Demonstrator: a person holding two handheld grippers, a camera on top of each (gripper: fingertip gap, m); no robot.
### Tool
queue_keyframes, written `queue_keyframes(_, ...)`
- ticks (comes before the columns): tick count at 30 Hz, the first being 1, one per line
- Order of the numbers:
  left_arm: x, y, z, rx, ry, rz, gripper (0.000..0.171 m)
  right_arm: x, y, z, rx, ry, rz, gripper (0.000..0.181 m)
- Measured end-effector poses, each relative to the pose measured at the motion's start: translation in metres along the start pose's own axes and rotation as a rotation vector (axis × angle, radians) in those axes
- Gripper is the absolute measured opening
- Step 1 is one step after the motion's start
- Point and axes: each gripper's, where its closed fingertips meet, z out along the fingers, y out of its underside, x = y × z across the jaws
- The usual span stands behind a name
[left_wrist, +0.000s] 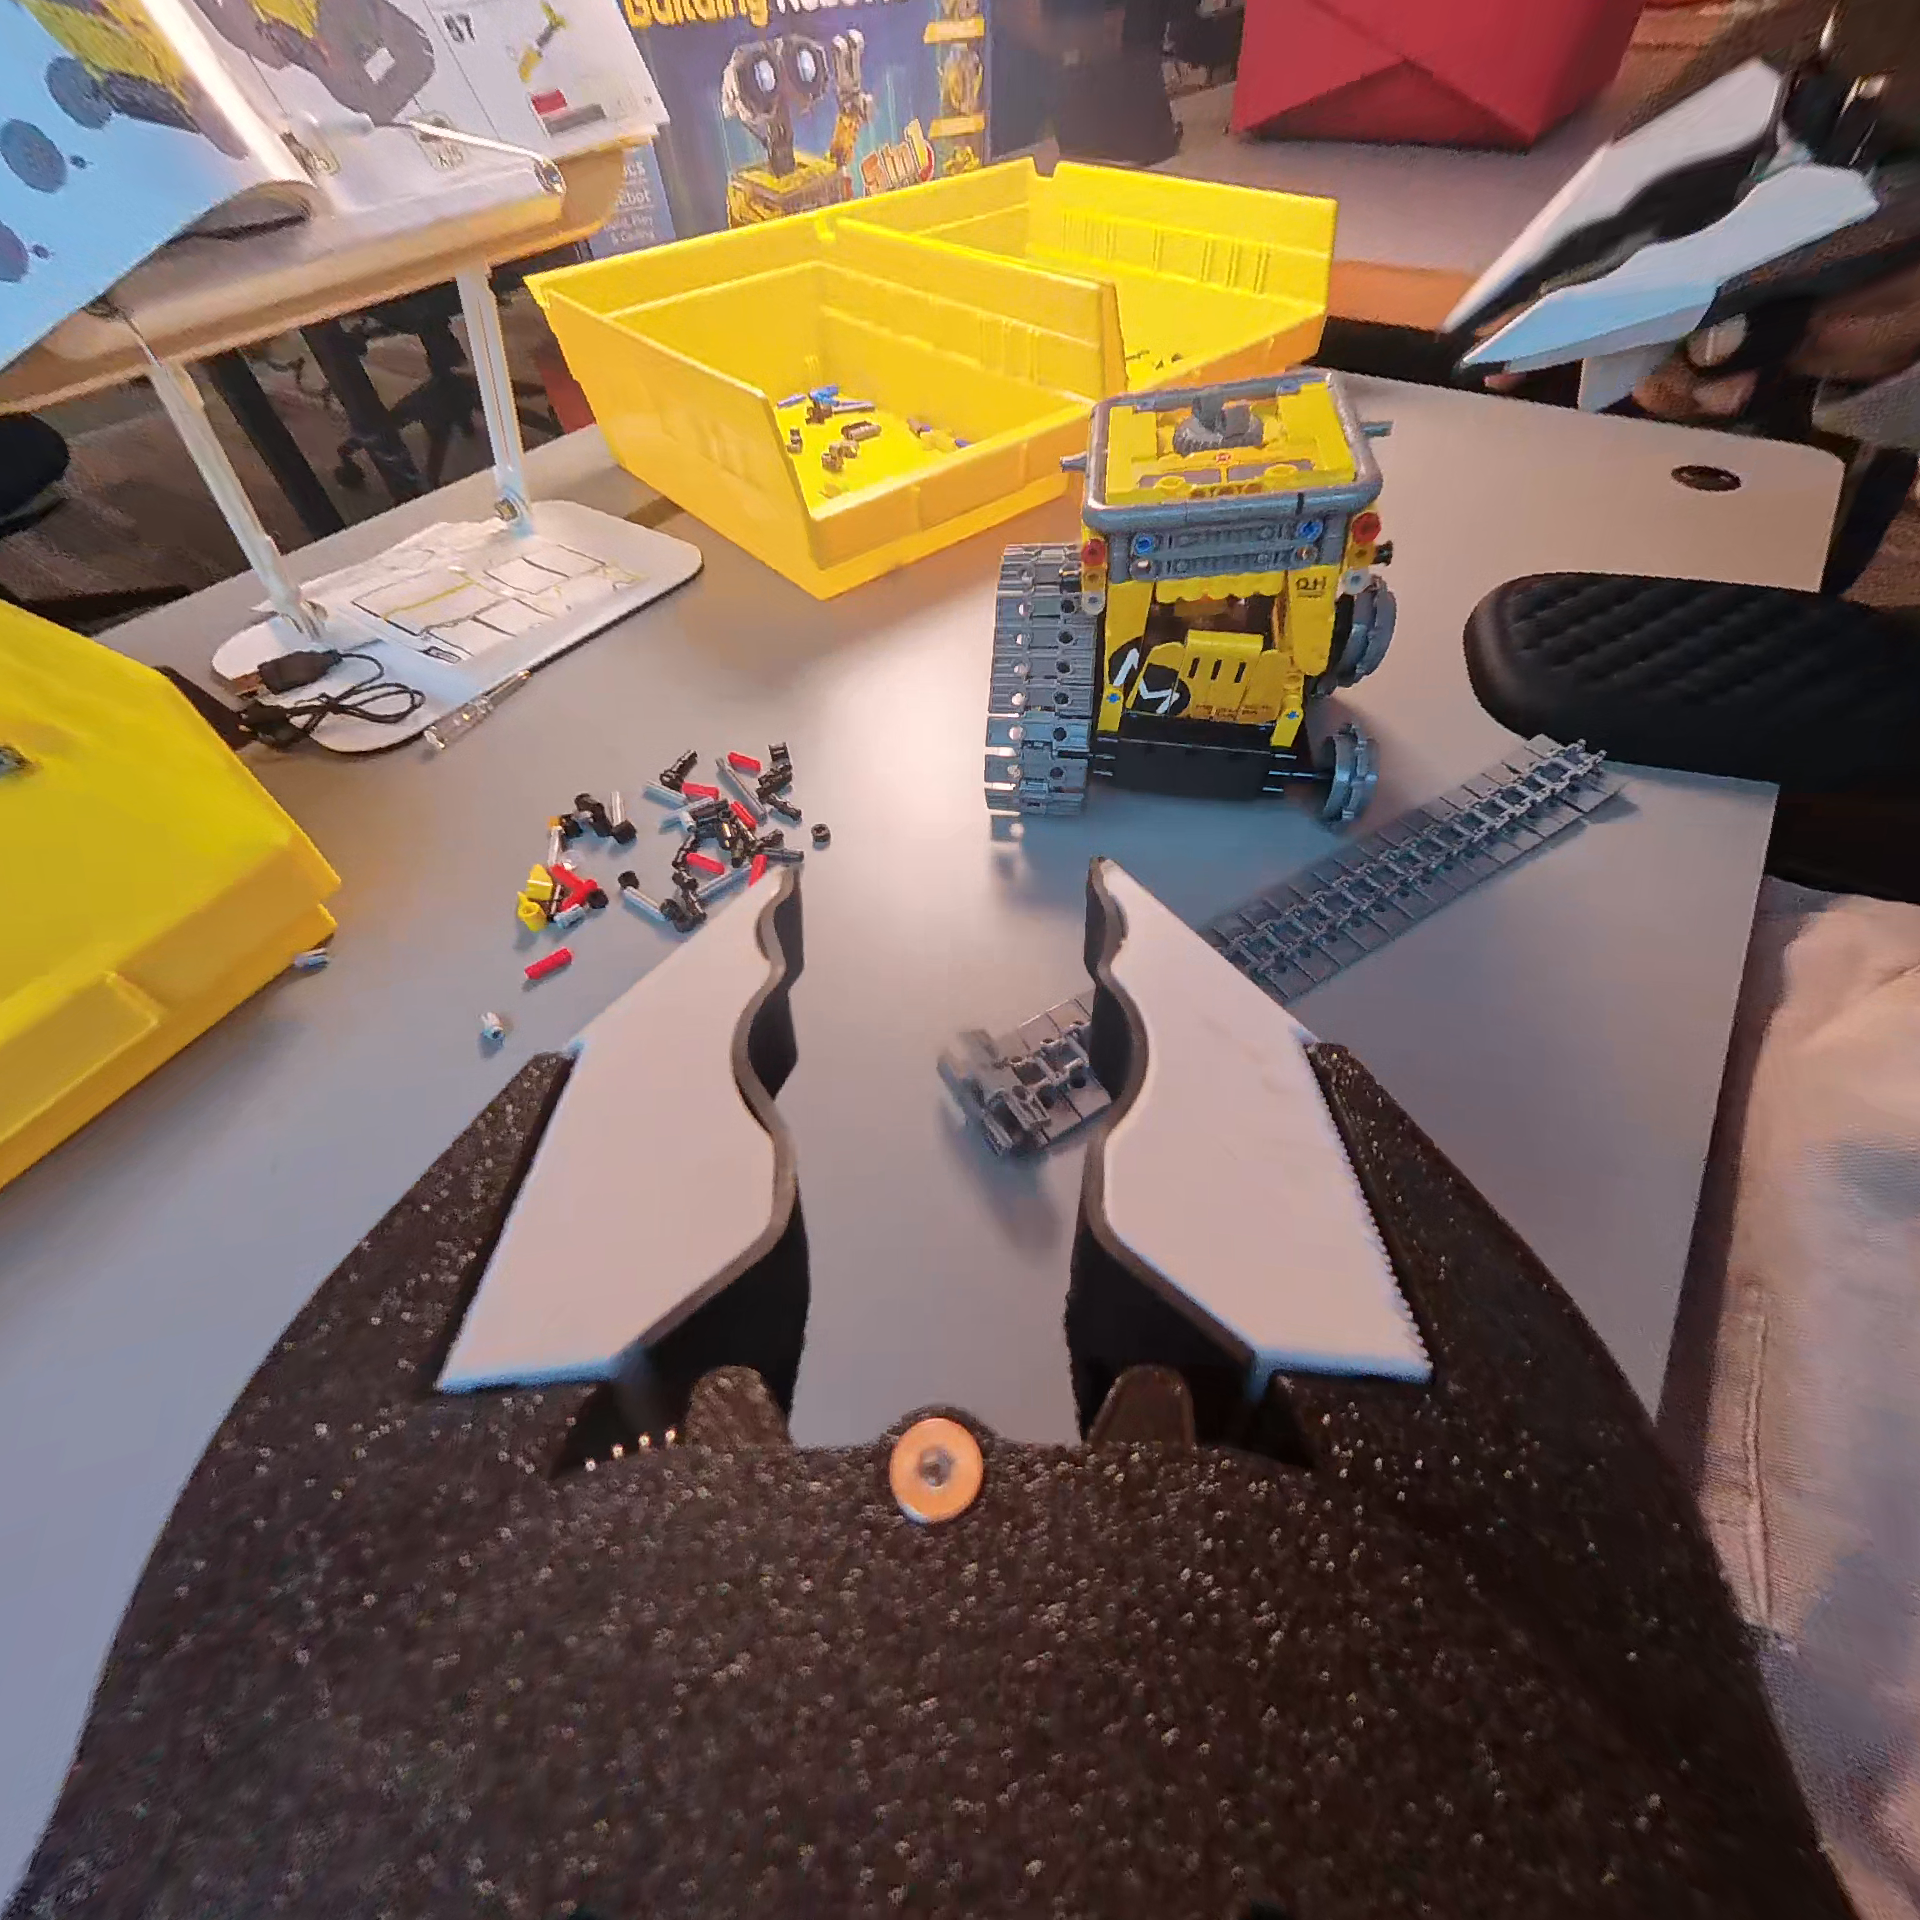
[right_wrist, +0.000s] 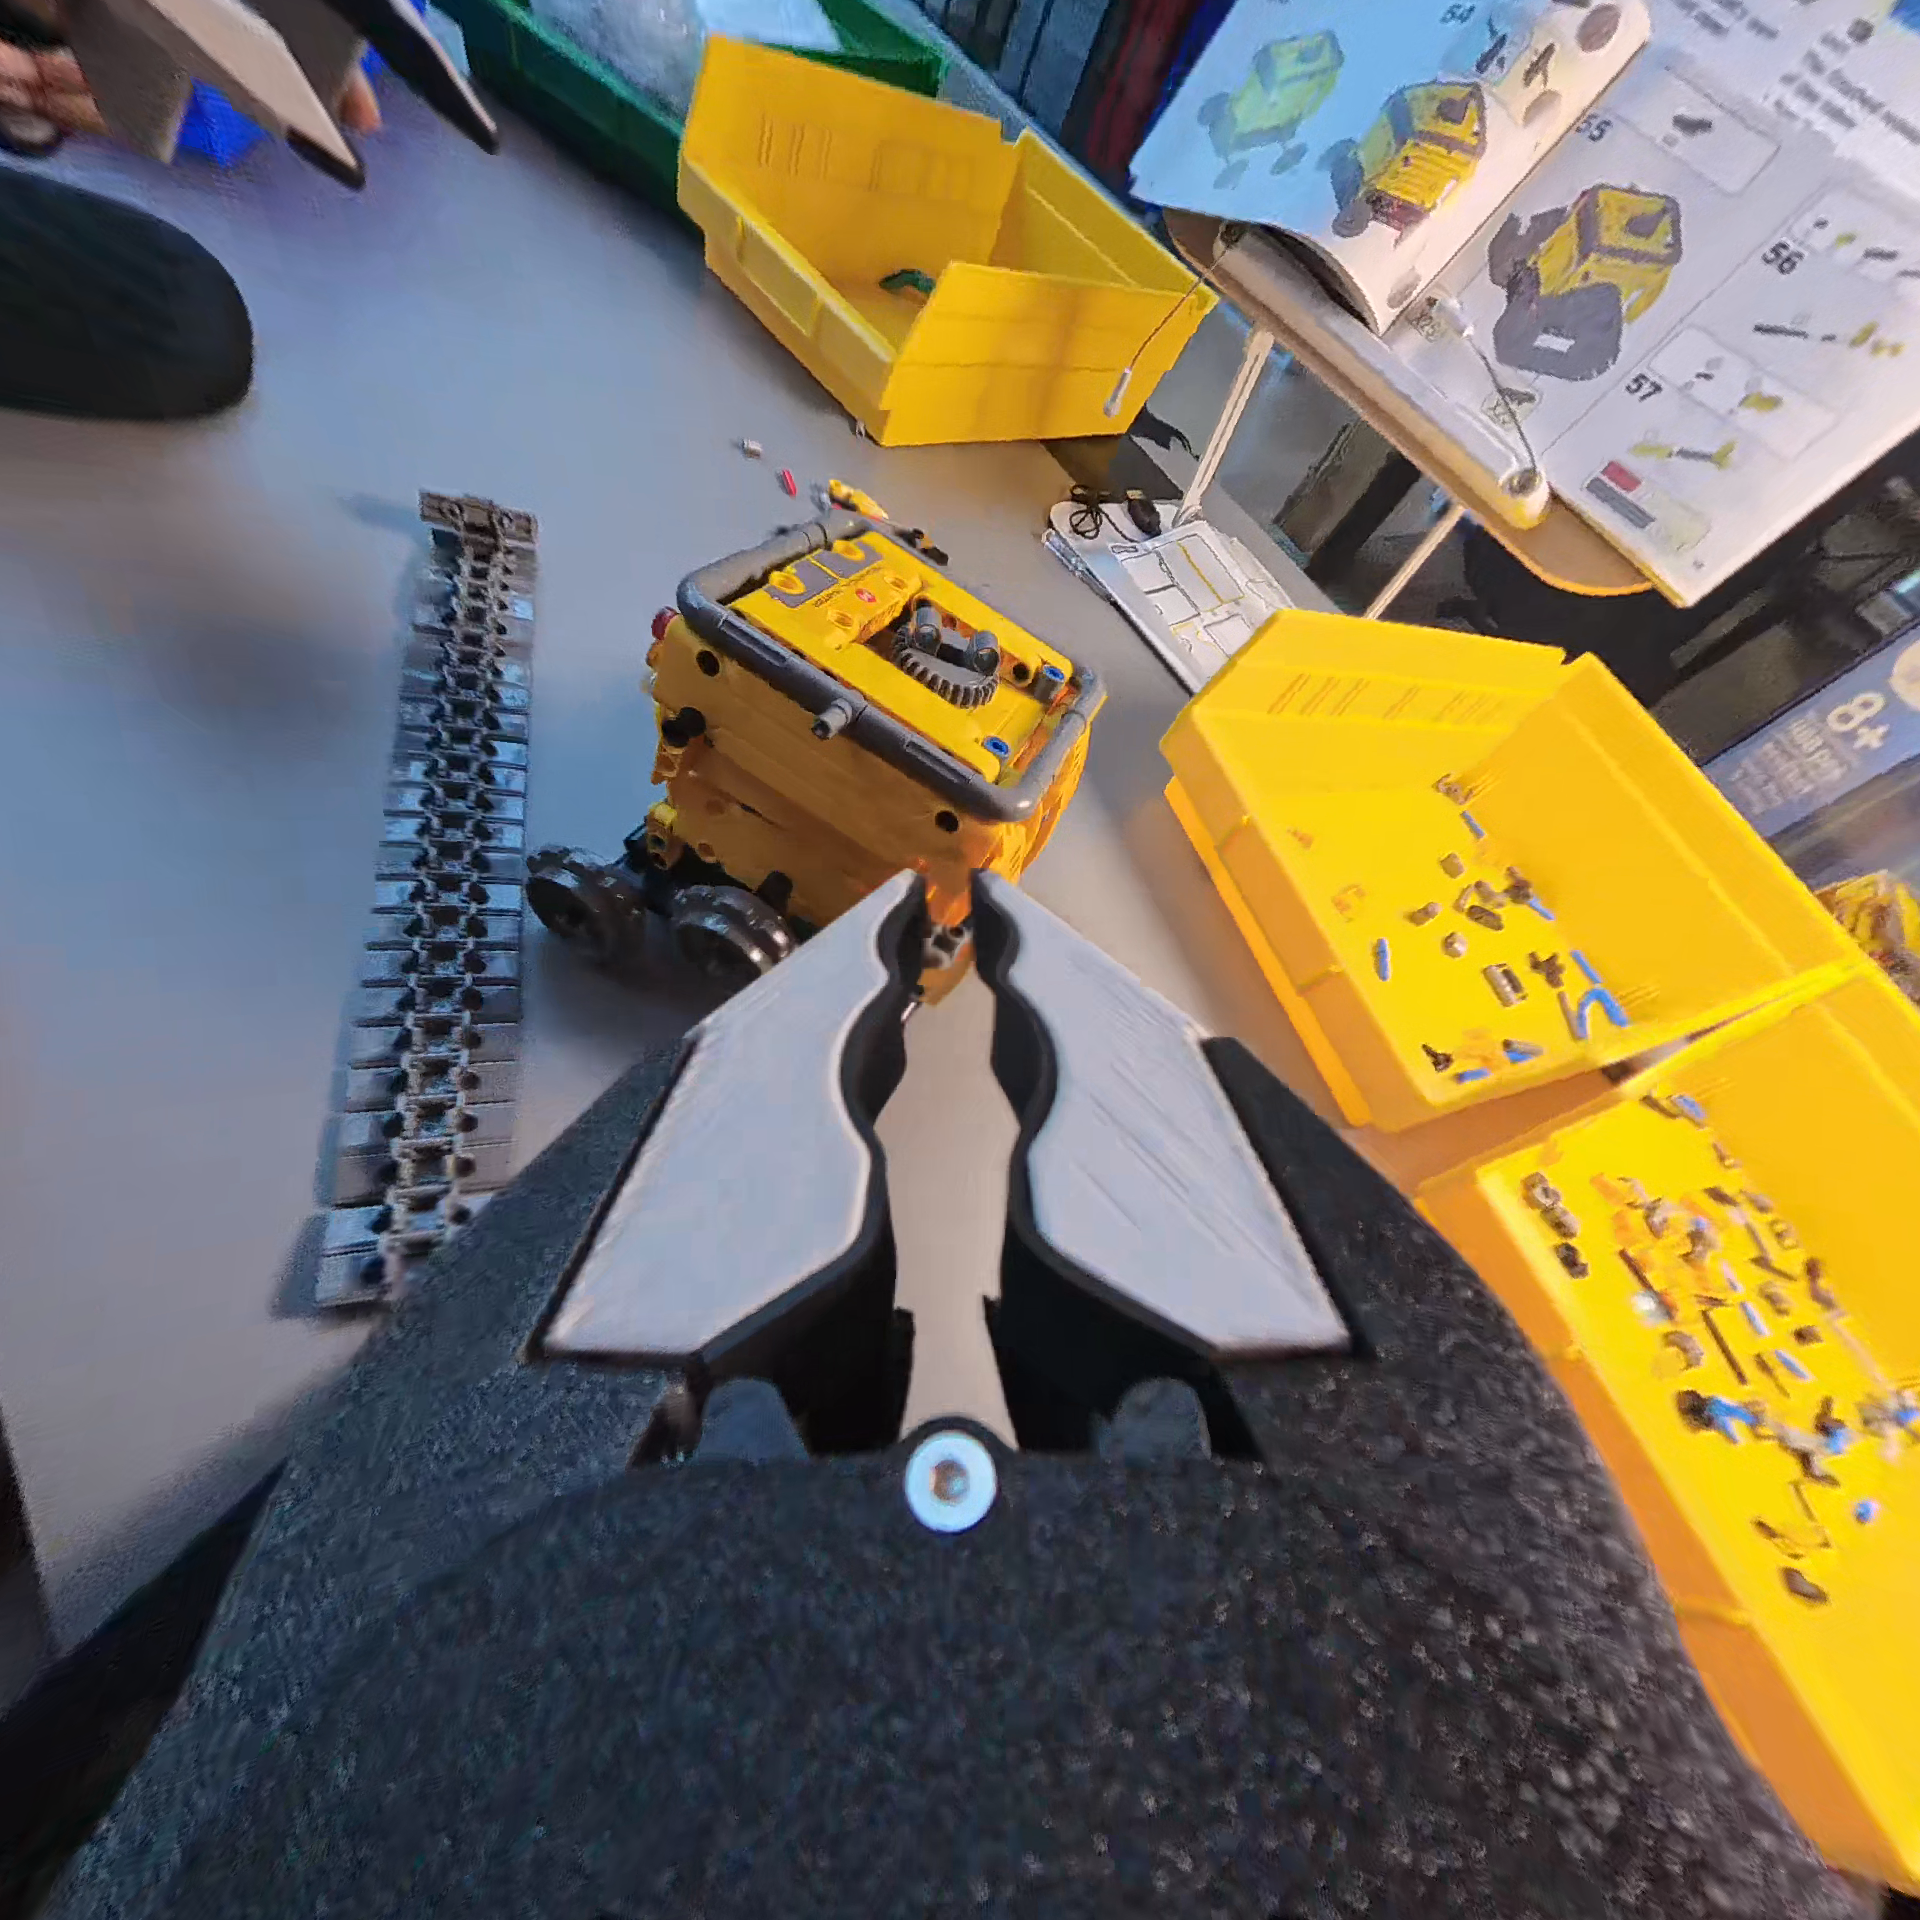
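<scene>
The left gripper (left_wrist: 943, 883) gapes wide, its right finger hiding part of a grey track piece (left_wrist: 1023, 1081). The right gripper (right_wrist: 948, 894), nearly closed, seems to pinch a small blurred peg (right_wrist: 945, 940) before the yellow robot model (right_wrist: 862, 727).

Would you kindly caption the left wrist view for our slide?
Open left hand-held gripper hovering over a grey table, near a short track piece and a yellow brick robot.

We take this for a workshop bench: grey table (left_wrist: 914, 644), yellow parts bins (left_wrist: 727, 416), propped instruction booklet (right_wrist: 1662, 260), loose small parts (left_wrist: 686, 842).
</scene>
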Motion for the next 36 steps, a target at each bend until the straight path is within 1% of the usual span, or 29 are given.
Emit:
queue_keyframes(1,-0.002,0.003,0.006,-0.024,0.014,0.001,0.056,0.003,-0.004,0.005,-0.019,-0.003,-0.029,0.02)
queue_keyframes(2,-0.003,0.007,0.013,-0.057,0.033,0.001,0.056,0.004,-0.008,0.01,-0.034,-0.018,-0.038,0.027)
queue_keyframes(3,-0.002,0.014,0.019,-0.101,0.062,-0.004,0.057,0.002,-0.014,0.016,-0.044,-0.044,-0.027,0.041)
queue_keyframes(5,0.002,0.031,0.032,-0.196,0.123,-0.017,0.061,-0.006,-0.024,0.032,-0.08,-0.095,0.031,0.076)
queue_keyframes(7,0.008,0.052,0.042,-0.287,0.174,-0.021,0.062,-0.017,-0.026,0.05,-0.133,-0.108,0.033,0.113)
queue_keyframes(8,0.009,0.063,0.046,-0.332,0.181,-0.013,0.061,-0.023,-0.023,0.059,-0.173,-0.112,0.028,0.124)
queue_keyframes(9,0.008,0.073,0.049,-0.372,0.168,0.008,0.054,-0.029,-0.018,0.067,-0.213,-0.122,0.046,0.129)
queue_keyframes(10,0.007,0.082,0.05,-0.415,0.151,0.042,0.044,-0.031,-0.015,0.075,-0.232,-0.12,0.076,0.129)
queue_keyframes(11,0.005,0.09,0.049,-0.452,0.135,0.079,0.033,-0.031,-0.01,0.081,-0.247,-0.117,0.098,0.124)
queue_keyframes(12,0.004,0.093,0.047,-0.467,0.128,0.103,0.028,-0.026,-0.009,0.084,-0.237,-0.093,0.092,0.117)
queue_keyframes(13,0.002,0.095,0.044,-0.477,0.115,0.108,0.022,-0.023,-0.009,0.084,-0.23,-0.093,0.089,0.113)
queue_keyframes(17,-0.006,0.101,0.028,-0.509,0.11,0.058,0.022,-0.017,-0.004,0.073,-0.229,-0.138,0.071,0.108)
queue_keyframes(18,-0.006,0.102,0.023,-0.513,0.126,0.03,0.022,-0.02,-0.004,0.065,-0.223,-0.186,0.045,0.085)
queue_keyframes(20,-0.007,0.105,0.015,-0.527,0.153,-0.027,0.023,-0.008,0.006,0.056,-0.242,-0.174,0.006,0.083)
queue_keyframes(23,-0.015,0.107,0.001,-0.556,0.148,-0.063,0.035,0.013,0.024,0.043,-0.286,-0.143,-0.018,0.083)
queue_keyframes(25,-0.026,0.094,-0.004,-0.511,0.109,-0.072,0.035,0.023,0.037,0.031,-0.336,-0.13,-0.114,0.081)
queue_keyframes(26,-0.028,0.085,-0.004,-0.476,0.113,-0.08,0.035,0.028,0.042,0.025,-0.348,-0.135,-0.156,0.08)
queue_keyframes(29,-0.029,0.059,0.006,-0.38,0.114,-0.074,0.035,0.042,0.054,0.005,-0.411,-0.121,-0.216,0.079)
queue_keyframes(31,-0.025,0.049,0.019,-0.354,0.124,-0.052,0.035,0.047,0.052,-0.004,-0.434,-0.08,-0.203,0.079)
queue_keyframes(33,-0.017,0.044,0.037,-0.352,0.149,-0.017,0.035,0.039,0.042,-0.005,-0.4,-0.081,-0.154,0.085)
queue_keyframes(34,-0.013,0.042,0.047,-0.353,0.163,0.006,0.035,0.038,0.039,-0.004,-0.396,-0.057,-0.152,0.085)
queue_keyframes(36,-0.003,0.038,0.067,-0.352,0.198,0.051,0.036,0.042,0.042,0.001,-0.428,0.026,-0.176,0.079)
